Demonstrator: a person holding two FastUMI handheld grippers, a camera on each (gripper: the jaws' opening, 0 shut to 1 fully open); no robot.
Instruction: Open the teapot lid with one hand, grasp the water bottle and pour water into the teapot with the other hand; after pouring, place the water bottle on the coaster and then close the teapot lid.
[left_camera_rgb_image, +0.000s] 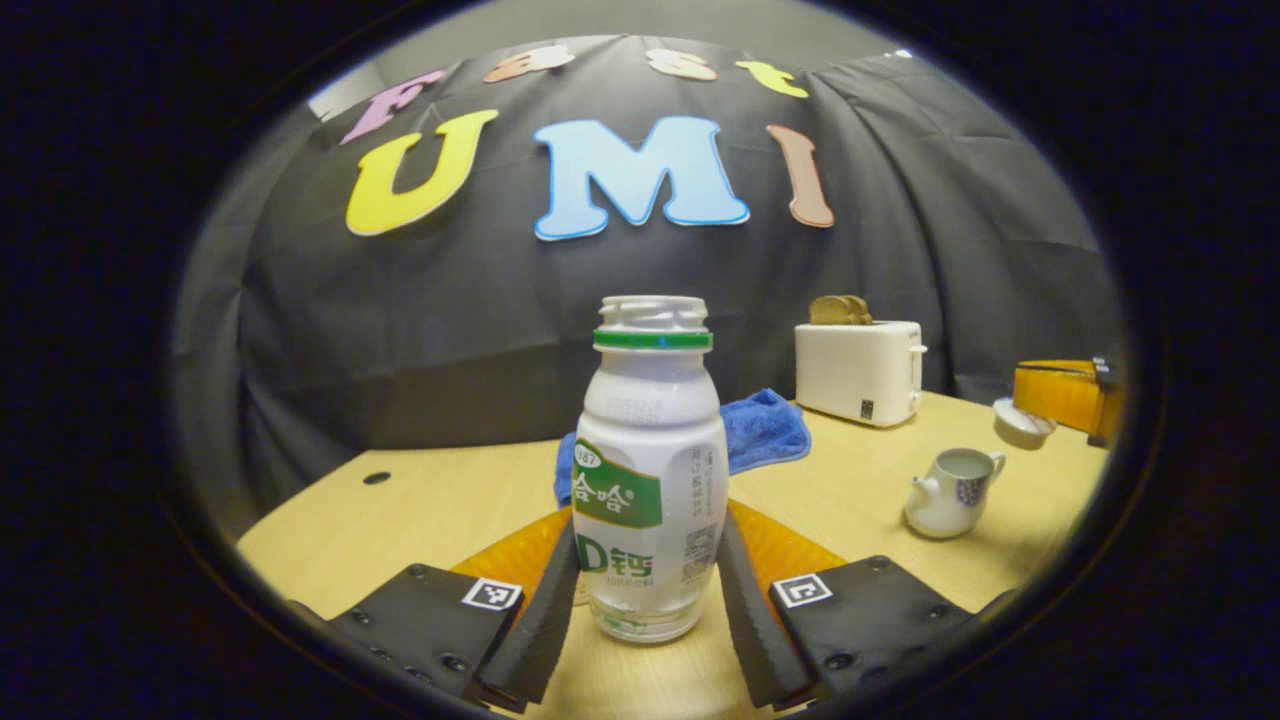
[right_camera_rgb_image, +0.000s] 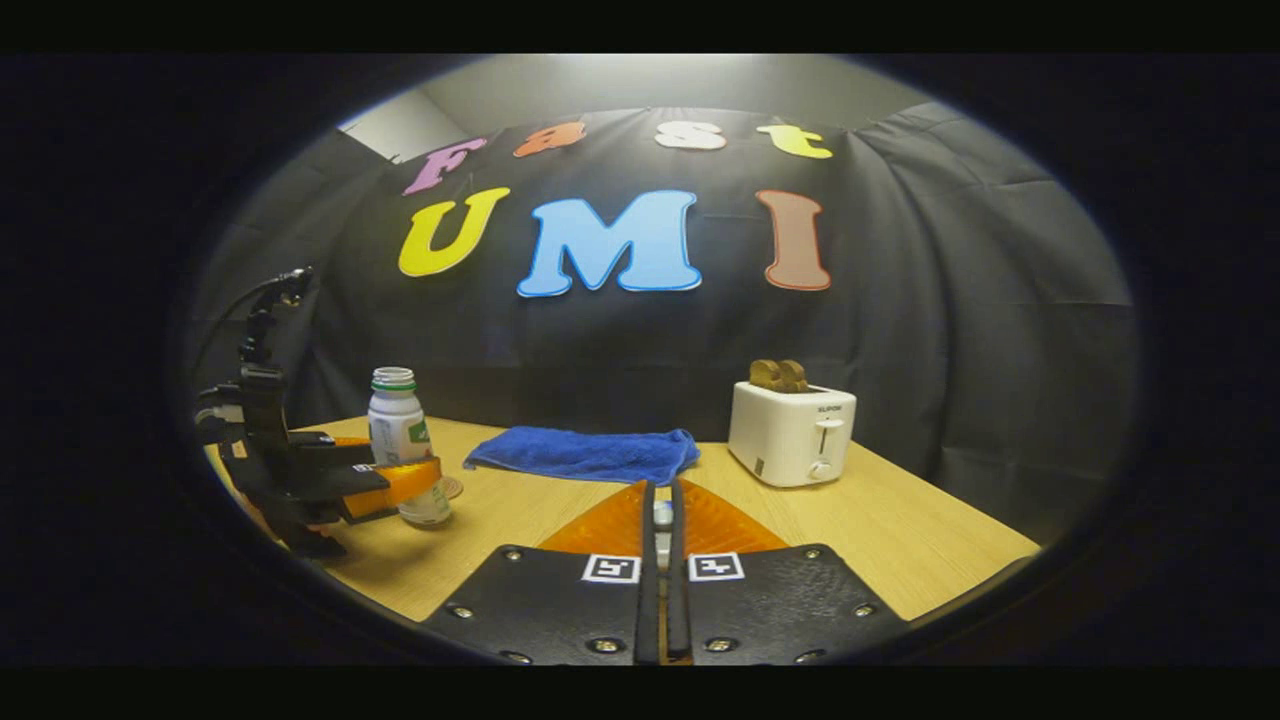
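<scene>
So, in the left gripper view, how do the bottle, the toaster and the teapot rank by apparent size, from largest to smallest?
1. Bottle: largest by far, but it stands between the fingers, nearest the camera, so nearness inflates it.
2. Toaster.
3. Teapot: smallest, lid off.

True sizes stay unsure.

The bottle (left_camera_rgb_image: 650, 470) stands near the table's (left_camera_rgb_image: 400, 510) front edge, with the cloth (left_camera_rgb_image: 765, 428) behind it. The toaster (left_camera_rgb_image: 858, 372) sits by the back edge, bread (left_camera_rgb_image: 838, 310) in its slots; the teapot (left_camera_rgb_image: 950, 492) stands before it, nearer the right edge
</scene>
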